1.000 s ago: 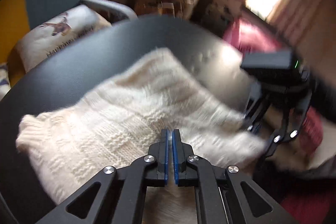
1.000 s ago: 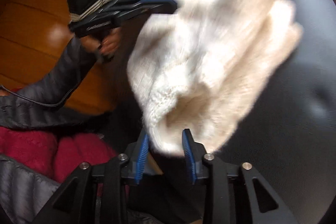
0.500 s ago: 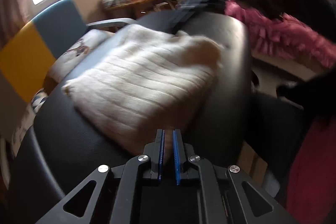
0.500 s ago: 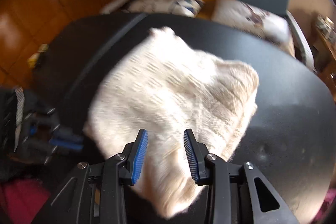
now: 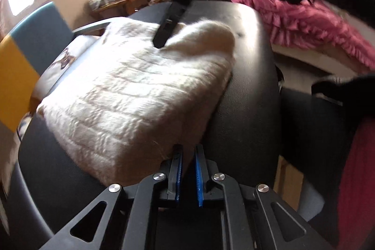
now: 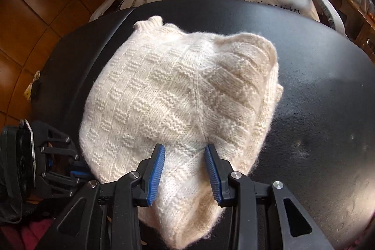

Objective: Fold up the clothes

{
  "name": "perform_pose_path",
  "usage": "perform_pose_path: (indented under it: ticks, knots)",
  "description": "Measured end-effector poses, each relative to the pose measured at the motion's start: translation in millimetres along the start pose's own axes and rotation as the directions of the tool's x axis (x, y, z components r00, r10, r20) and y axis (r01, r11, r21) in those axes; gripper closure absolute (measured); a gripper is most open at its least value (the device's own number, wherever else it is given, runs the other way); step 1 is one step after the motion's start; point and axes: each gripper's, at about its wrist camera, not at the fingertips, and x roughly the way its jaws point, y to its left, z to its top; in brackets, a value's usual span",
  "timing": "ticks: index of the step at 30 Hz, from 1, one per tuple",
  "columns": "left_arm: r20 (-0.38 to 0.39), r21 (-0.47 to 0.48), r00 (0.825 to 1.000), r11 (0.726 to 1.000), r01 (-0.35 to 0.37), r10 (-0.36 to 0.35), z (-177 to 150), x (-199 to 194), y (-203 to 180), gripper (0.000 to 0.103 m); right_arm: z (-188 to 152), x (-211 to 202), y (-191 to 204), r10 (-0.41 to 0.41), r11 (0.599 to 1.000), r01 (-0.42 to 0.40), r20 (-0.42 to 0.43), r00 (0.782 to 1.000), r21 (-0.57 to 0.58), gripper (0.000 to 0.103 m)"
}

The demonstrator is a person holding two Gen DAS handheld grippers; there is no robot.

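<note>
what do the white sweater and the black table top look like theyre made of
Sweater: a soft knit, probably wool or a wool-like yarn. Raised block stitch rows, a ribbed edge and a fuzzy halo of fibres along its outline point to that; the exact fibre cannot be told. Table top: smooth and black with a soft sheen, small dimples and blurred light patches, so it looks like vinyl or leather-like padding, though hard plastic is possible.

Table (image 6: 328, 86) right of sweater (image 6: 178, 90) clear.
</note>
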Motion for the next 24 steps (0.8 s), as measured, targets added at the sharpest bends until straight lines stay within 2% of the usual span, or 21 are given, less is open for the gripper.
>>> perform_pose_path:
  ticks: [2,7,9,10,15,16,19,21,23,24]
  knots:
    - [0.001,-0.027,1.000,0.999,0.024,-0.024,1.2,-1.1,5.1,0.092,-2.6,3.6,1.0,-0.001,1.000,0.001,-0.011,1.000,-0.012,0.067]
    - [0.063,-0.134,0.996,0.988,0.074,-0.066,-5.3,-21.8,17.2,0.087,-7.7,7.5,-5.8,0.045,0.999,-0.044,-0.007,0.999,0.013,0.067]
    - [0.087,-0.194,0.994,0.977,0.087,-0.071,-7.9,-26.7,22.9,0.076,-9.5,7.0,-8.2,0.063,0.998,-0.063,0.002,0.998,0.023,0.067]
    - [0.090,-0.210,0.994,0.975,0.076,-0.058,-8.9,-27.5,24.4,0.061,-9.9,6.9,-8.6,0.067,0.997,-0.068,0.004,0.998,0.026,0.067]
    - [0.040,-0.204,0.999,0.979,-0.026,0.035,-2.0,-9.2,19.8,0.060,-8.7,7.3,-5.1,0.058,0.998,-0.058,0.001,0.998,0.032,0.067]
    - [0.023,-0.190,0.997,0.980,-0.062,0.068,0.3,-3.5,16.9,0.062,-7.0,5.6,-3.2,0.050,0.998,-0.051,0.006,0.999,0.036,0.067]
    - [0.002,-0.161,0.987,0.974,-0.159,0.162,2.2,5.8,8.2,0.090,-1.7,-12.0,5.5,0.050,0.999,-0.050,0.069,0.996,0.004,0.067]
    - [0.012,-0.159,0.984,0.972,-0.175,0.179,0.1,1.9,4.4,0.093,0.7,-21.5,14.8,0.006,0.999,0.000,0.106,0.994,-0.054,0.067]
    - [0.020,-0.116,0.983,0.977,-0.178,0.182,-4.5,-6.5,-3.6,0.094,-0.6,-18.8,23.6,-0.095,0.986,0.107,0.102,0.990,-0.128,0.067]
    - [0.024,-0.095,0.983,0.979,-0.180,0.183,-6.7,-10.6,-7.6,0.094,-1.9,-12.9,26.3,-0.172,0.969,0.185,0.091,0.981,-0.165,0.067]
